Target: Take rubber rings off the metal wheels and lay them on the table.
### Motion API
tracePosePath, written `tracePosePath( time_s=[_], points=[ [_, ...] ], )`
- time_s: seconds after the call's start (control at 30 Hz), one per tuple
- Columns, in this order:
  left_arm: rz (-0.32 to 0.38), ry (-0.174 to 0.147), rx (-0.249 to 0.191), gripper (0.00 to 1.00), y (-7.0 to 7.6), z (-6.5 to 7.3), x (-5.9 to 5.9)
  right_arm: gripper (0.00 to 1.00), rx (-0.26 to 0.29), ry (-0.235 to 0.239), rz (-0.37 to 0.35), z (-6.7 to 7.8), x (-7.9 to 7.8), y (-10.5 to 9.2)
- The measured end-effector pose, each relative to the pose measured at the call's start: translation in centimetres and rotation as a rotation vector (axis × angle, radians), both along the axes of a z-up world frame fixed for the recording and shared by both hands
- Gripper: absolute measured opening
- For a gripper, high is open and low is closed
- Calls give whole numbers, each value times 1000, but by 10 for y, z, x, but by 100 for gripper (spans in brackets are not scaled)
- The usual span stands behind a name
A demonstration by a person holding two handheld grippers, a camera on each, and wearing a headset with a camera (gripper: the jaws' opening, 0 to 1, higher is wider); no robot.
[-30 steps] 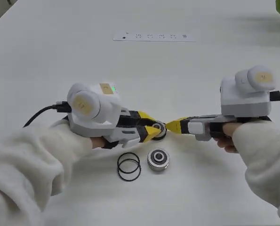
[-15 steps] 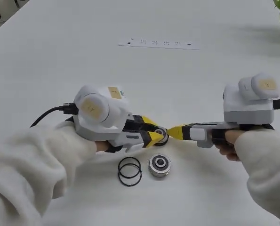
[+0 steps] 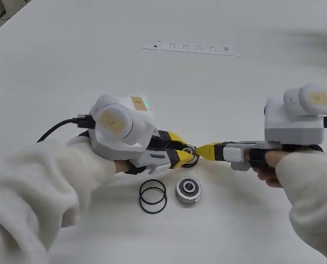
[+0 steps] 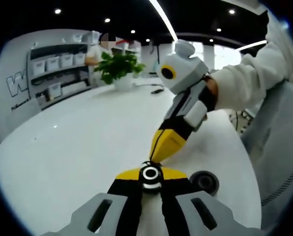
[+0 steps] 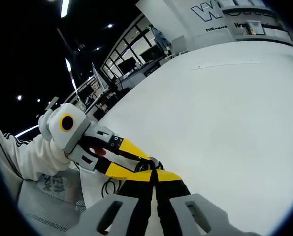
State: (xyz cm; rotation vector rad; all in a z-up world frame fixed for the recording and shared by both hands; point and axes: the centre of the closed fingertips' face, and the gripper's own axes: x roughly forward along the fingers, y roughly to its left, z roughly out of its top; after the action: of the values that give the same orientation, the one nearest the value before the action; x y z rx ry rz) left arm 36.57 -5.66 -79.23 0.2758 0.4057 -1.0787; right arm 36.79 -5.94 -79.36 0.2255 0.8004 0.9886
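Now you're clamping a metal wheel (image 4: 150, 173) in the left gripper (image 3: 182, 156), with the right gripper (image 3: 201, 151) closing shut at its rim. Two rubber rings (image 3: 153, 196) are lying at seven o'clock from it; this wheel looks unfinished.

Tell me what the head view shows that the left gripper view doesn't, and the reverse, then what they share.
Head view adds: two black rubber rings lying loose on the table, a white strip far across it, and a black cable at the near gripper's back. Left gripper view adds: shelves of bins and ceiling lights beyond the bench. Shared: the left gripper shut on a metal wheel, the right gripper with fingers together at that wheel's edge, and a second wheel on the table.
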Motion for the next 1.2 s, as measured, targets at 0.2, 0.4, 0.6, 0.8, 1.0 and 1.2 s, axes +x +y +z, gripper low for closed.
tracePosePath(
  time_s=[0.2, 0.4, 0.6, 0.8, 1.0, 1.2],
  points=[
    [-6, 3, -8, 14, -1, 1, 0, 0, 0, -1, 3, 0, 1, 0],
    [-8, 8, -9, 14, 0, 1, 1, 0, -9, -10, 4, 0, 1, -1],
    [-2, 13, -19, 14, -1, 1, 0, 0, -18, -16, 8, 0, 2, -1],
    [17, 21, -31, 14, -1, 1, -1, 0, -34, -30, 13, 1, 0, -1],
    [23, 16, -41, 14, -1, 1, -1, 0, -37, -42, 16, 0, 0, -2],
    [7, 9, -33, 14, -2, 2, -1, 0, -64, -65, 36, 2, 0, 1]
  ],
)
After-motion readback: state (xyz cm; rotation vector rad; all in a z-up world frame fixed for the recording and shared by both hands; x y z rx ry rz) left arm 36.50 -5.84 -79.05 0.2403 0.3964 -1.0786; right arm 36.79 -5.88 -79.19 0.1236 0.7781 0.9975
